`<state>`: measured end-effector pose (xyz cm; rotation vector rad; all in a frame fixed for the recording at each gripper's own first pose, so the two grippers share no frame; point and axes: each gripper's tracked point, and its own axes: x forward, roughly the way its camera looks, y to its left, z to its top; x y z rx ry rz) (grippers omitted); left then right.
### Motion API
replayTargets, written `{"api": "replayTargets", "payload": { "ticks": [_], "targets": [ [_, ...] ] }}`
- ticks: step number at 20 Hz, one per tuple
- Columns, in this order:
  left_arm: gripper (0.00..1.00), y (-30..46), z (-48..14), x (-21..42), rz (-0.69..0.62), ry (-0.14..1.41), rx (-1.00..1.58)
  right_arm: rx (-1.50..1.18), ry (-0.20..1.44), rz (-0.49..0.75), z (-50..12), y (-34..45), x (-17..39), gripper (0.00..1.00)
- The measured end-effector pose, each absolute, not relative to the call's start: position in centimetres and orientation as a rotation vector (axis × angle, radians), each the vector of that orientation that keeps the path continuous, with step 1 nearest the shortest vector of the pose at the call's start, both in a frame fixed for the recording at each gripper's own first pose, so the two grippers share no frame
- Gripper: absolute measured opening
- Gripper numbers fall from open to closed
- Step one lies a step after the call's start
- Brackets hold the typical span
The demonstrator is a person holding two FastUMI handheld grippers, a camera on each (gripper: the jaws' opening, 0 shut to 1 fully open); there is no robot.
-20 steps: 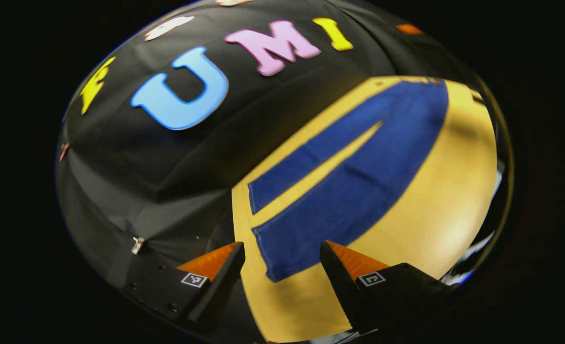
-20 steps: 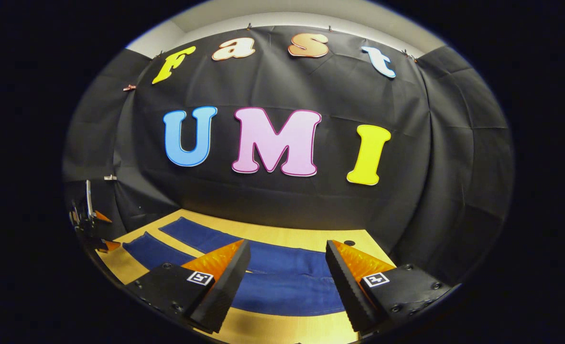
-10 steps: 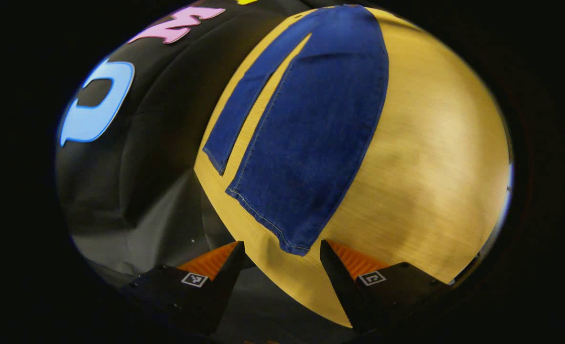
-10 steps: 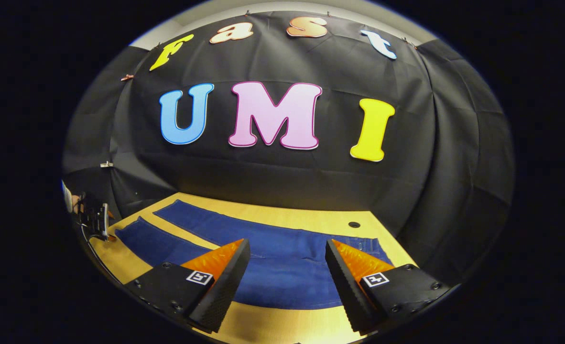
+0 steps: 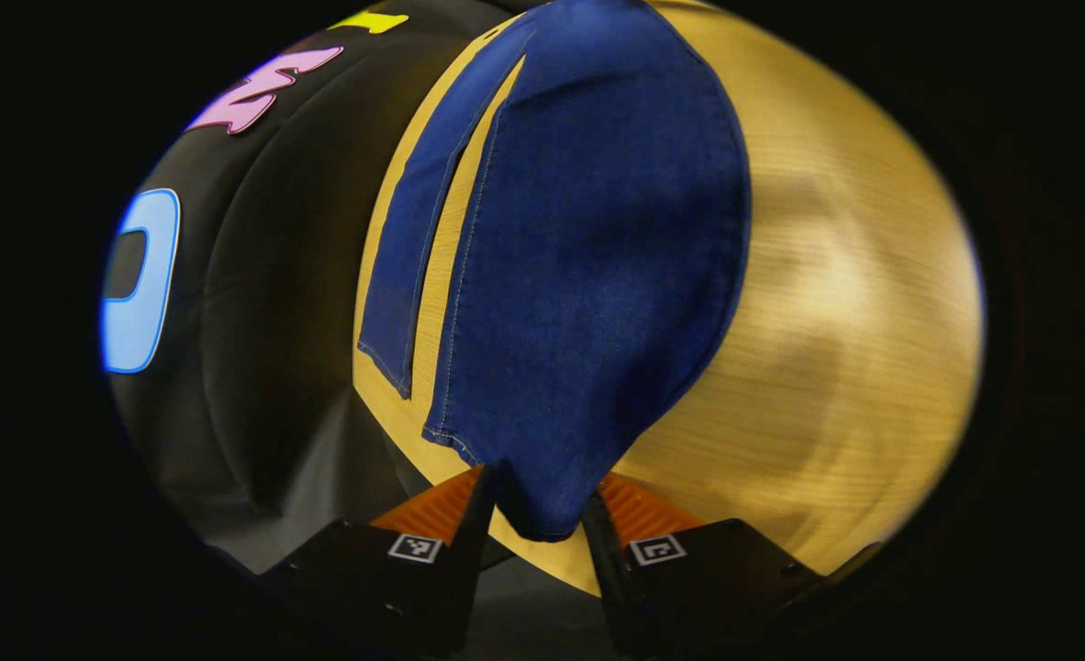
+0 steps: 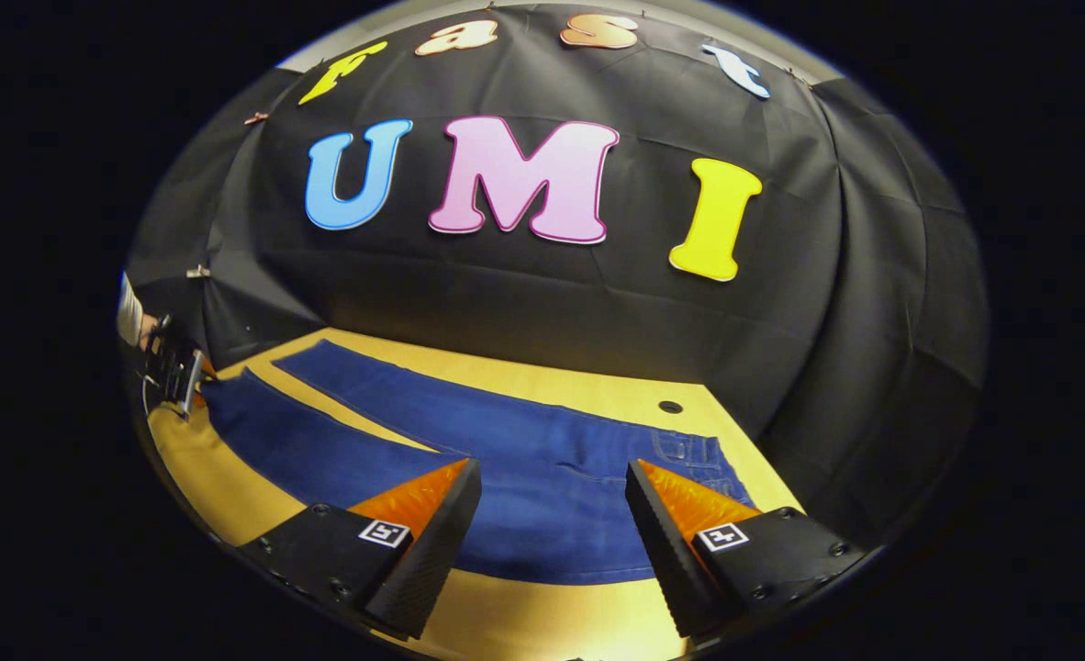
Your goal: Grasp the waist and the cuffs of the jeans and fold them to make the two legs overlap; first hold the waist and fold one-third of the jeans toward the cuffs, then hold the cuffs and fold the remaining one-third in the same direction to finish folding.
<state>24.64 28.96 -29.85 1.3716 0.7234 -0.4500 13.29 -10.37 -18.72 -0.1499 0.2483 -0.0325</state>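
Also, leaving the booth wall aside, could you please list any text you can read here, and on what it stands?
No readable text.
Left hand-held gripper, right hand-held gripper: square tags bear patterns, no words.
Jeans: no readable label.

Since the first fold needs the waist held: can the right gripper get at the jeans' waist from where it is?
Probably yes: the right gripper is open above the jeans near the waist, with nothing between them.
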Motion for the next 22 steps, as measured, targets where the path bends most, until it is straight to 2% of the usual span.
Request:
{"api": "replayTargets", "payload": {
  "ticks": [1, 2, 3, 5, 6, 9, 10, 11, 13, 14, 15, 17, 18, 19, 22],
  "targets": [
    [0.55, 29.0, -29.8, 24.7, -0.451, 0.732, 1.362, -0.169, 0.255, -0.045, -19.3, -11.4, 13.6, 0.97],
    [0.39, 28.9, -30.0, 24.7, -0.454, 0.742, 1.353, -0.184, 0.260, -0.056, -19.9, -12.4, 13.9, 0.97],
    [0.46, 29.0, -30.4, 24.9, -0.457, 0.750, 1.346, -0.194, 0.259, -0.062, -20.2, -13.2, 14.2, 0.97],
    [0.28, 28.8, -30.2, 25.0, -0.431, 0.727, 1.366, -0.216, 0.254, -0.080, -20.6, -14.7, 14.8, 0.97],
    [0.15, 28.8, -30.1, 25.2, -0.425, 0.723, 1.367, -0.232, 0.249, -0.090, -20.5, -15.5, 15.2, 0.97],
    [0.08, 28.8, -30.2, 25.3, -0.420, 0.722, 1.351, -0.274, 0.251, -0.106, -20.3, -18.1, 15.8, 0.97],
    [0.11, 28.9, -30.3, 25.4, -0.424, 0.731, 1.343, -0.298, 0.256, -0.108, -20.1, -19.3, 16.0, 0.97],
    [0.06, 28.8, -30.3, 25.3, -0.425, 0.738, 1.323, -0.335, 0.266, -0.106, -19.9, -20.7, 16.1, 0.97],
    [0.06, 28.8, -30.3, 25.3, -0.423, 0.742, 1.302, -0.445, 0.293, -0.093, -19.4, -23.7, 15.9, 0.97],
    [0.10, 28.8, -30.2, 25.4, -0.422, 0.735, 1.309, -0.515, 0.304, -0.072, -19.1, -25.0, 16.0, 0.97],
    [0.06, 28.9, -30.2, 25.4, -0.418, 0.729, 1.318, -0.598, 0.319, -0.049, -19.1, -26.3, 16.0, 0.97],
    [0.06, 28.8, -30.2, 25.3, -0.406, 0.725, 1.320, -0.753, 0.372, 0.008, -19.6, -28.7, 15.5, 0.97],
    [0.10, 28.7, -30.3, 25.4, -0.404, 0.725, 1.316, -0.815, 0.402, 0.040, -20.2, -29.4, 15.2, 0.97],
    [0.06, 28.7, -30.2, 25.4, -0.402, 0.724, 1.314, -0.866, 0.434, 0.087, -21.4, -29.7, 15.1, 0.97],
    [0.06, 28.9, -30.3, 25.5, -0.397, 0.720, 1.308, -1.051, 0.541, 0.262, -25.4, -30.3, 13.4, 0.97]
  ]
}}
